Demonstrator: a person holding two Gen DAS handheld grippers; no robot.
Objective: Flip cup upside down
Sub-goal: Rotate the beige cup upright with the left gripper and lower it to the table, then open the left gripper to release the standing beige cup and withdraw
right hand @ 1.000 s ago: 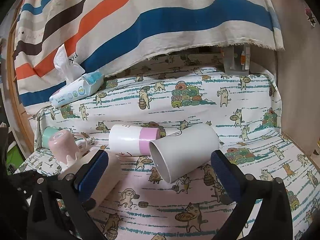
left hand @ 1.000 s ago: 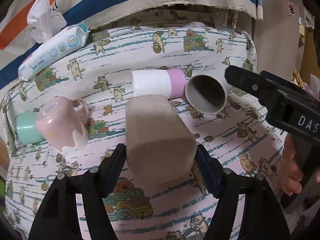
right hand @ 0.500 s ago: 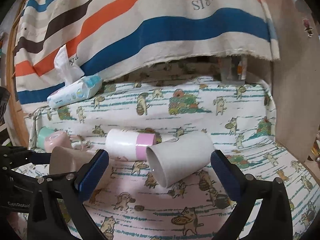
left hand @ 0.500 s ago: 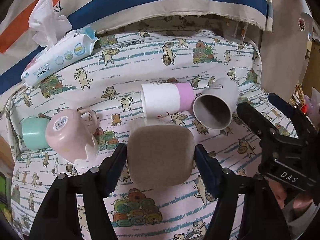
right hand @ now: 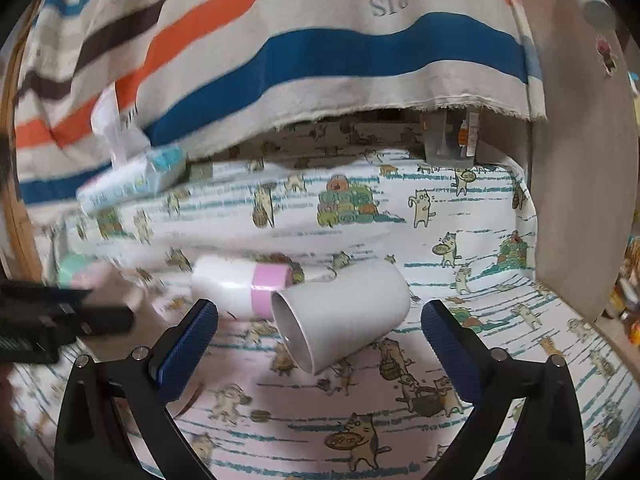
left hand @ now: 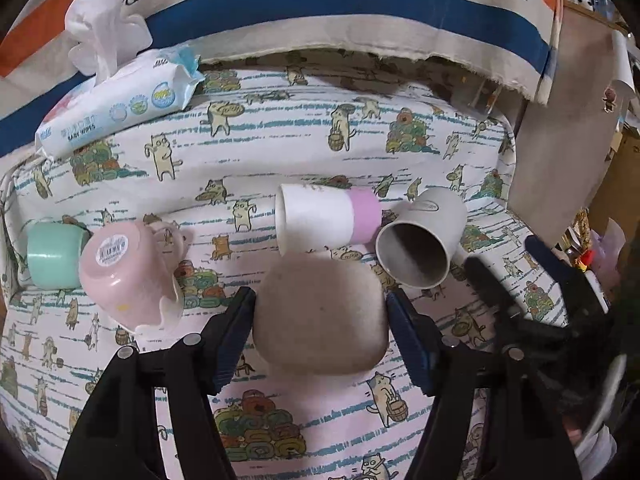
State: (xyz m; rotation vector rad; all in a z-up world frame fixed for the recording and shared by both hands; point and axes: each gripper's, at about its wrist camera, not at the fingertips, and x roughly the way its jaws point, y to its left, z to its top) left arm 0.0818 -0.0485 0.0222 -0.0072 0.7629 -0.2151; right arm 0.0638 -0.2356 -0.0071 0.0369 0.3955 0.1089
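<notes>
The left hand-held gripper [left hand: 320,320] is clamped on a beige cup [left hand: 320,316], held base toward the camera above the cat-print bed [left hand: 400,420], so the flip looks underway. The right hand-held gripper [right hand: 320,336] hangs with fingers apart around a grey cup [right hand: 340,312] lying on its side beside a white-and-pink cup [right hand: 240,288]. Next, judging from this, the beige cup needs setting down rim-first.

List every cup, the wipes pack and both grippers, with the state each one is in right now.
Beige square cup: base toward camera, gripped.
Grey cylindrical cup: lying on its side.
White-and-pink cup: lying on its side.
Pink mug: tipped, base showing.
Mint cup: on its side.
Wipes pack: open, tissue out.
Left gripper: shut on cup.
Right gripper: open.
</notes>
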